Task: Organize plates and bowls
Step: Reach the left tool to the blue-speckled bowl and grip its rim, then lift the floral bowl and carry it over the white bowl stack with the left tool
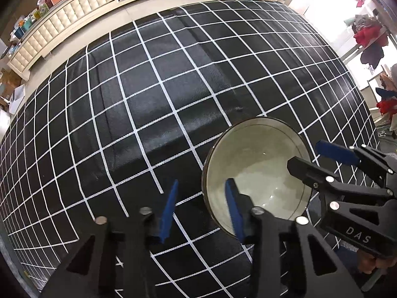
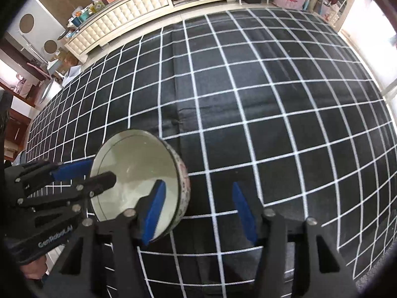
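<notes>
Blue-padded fingers of the left claw [image 1: 201, 208] fill the bottom of the left wrist view, standing wide apart with nothing held between them. Its right finger reaches over the near rim of the bowl [image 1: 258, 171], while the left finger stays outside over the cloth. This bowl is pale inside with a thin dark line under its rim, and it rests on the counter [image 1: 148, 104], which is covered by a black cloth with a white grid. From the right edge of this view the right claw [image 1: 315, 157] enters, one black finger over the bowl's interior and one blue-padded finger outside the far rim; the rim sits between them, but contact cannot be confirmed. A white tufted cabinet [image 1: 64, 22] runs along the floor beyond the counter. In the right wrist view the right claw [image 2: 198, 211] is also spread wide. Its left finger lies inside the bowl [image 2: 139, 173] and its right finger is well clear over the cloth of the counter [image 2: 273, 99]. A floral pattern shows on the bowl's outer wall. On the left side the left claw [image 2: 96, 173] straddles the bowl's rim, one finger within and one outside. The cabinet [image 2: 129, 7] appears again at the top.
</notes>
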`<state>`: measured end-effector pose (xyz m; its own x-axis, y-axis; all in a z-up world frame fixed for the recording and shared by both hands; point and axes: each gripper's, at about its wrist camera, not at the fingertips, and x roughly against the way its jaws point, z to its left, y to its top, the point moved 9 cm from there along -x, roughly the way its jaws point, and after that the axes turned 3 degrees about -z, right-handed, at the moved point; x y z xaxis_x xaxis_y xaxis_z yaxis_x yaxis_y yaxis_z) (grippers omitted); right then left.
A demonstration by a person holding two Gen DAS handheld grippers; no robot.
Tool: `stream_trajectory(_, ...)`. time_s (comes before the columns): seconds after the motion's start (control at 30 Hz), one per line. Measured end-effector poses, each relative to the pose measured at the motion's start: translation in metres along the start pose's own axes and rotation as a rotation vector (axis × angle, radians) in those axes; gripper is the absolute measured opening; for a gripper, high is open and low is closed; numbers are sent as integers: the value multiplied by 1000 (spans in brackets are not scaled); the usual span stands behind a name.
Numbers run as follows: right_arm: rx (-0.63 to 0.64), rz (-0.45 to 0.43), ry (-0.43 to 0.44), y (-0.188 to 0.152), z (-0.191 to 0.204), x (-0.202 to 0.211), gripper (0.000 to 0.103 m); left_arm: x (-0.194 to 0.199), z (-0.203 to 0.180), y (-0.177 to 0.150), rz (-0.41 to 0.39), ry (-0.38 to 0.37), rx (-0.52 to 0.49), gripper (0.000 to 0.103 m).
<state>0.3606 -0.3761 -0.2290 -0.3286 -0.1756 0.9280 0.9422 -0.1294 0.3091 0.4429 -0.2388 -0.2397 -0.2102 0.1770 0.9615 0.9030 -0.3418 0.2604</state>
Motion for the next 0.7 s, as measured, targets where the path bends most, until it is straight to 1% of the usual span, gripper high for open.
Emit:
stream_trajectory(0.07, -3, 12, 6, -3, 0, -5, 48, -2, -1, -1, -1, -24, 7, 27)
stream_trajectory(0.1, -3, 17, 4, -4, 0, -6, 45, -3, -1, -2, 3, -31, 7, 23)
stream_trajectory(0.13, -3, 18, 11, -6, 1, -7, 42, -6, 0, -5, 14, -23, 5, 20)
stream_trajectory(0.2, -6, 14, 30, -8, 3, -8, 37, -8, 0, -8, 19, -32, 1, 18)
stream_trajectory(0.27, -10, -2, 58, -8, 6, -5, 23, -9, -3, -9, 19, -41, -5, 13)
stream_trajectory(0.3, -13, -6, 71, -9, 7, -5, 20, -10, -5, -8, 18, -38, -11, 11)
stream_trajectory(0.43, -5, -27, 42, -10, 10, -4, 19, -12, -11, -5, 6, -1, -50, 11)
stream_trajectory(0.5, -10, -33, 30, -11, 10, -4, 18, -12, -13, -6, 7, -2, -55, 12)
stream_trajectory(0.7, -61, -32, 36, -14, 10, -3, 14, -5, -15, -8, -7, 15, -73, 10)
